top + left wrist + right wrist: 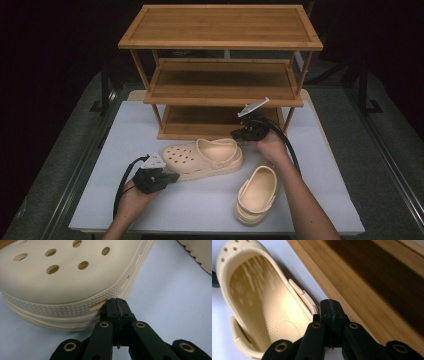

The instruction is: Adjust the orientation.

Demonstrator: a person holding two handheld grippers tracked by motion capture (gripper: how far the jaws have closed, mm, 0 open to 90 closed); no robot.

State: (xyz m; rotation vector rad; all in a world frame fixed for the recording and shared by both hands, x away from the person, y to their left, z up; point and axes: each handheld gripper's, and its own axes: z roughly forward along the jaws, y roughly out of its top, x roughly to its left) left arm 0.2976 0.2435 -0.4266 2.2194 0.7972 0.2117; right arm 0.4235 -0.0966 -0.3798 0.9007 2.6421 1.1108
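Both grippers are bracketing the clog (202, 158) lying sideways on the desk (125, 125) before the rack (220, 75): left gripper (172, 177) nudging its toe, right gripper (235, 134) at its heel, jaws pressed together, seemingly to shove it

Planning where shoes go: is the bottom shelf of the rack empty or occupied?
Empty as far as visible: the bottom shelf shows bare wood; both clogs sit on the table.

White table (200, 205) carries two clogs (205, 157) (cream) and shelf rack (220, 75).
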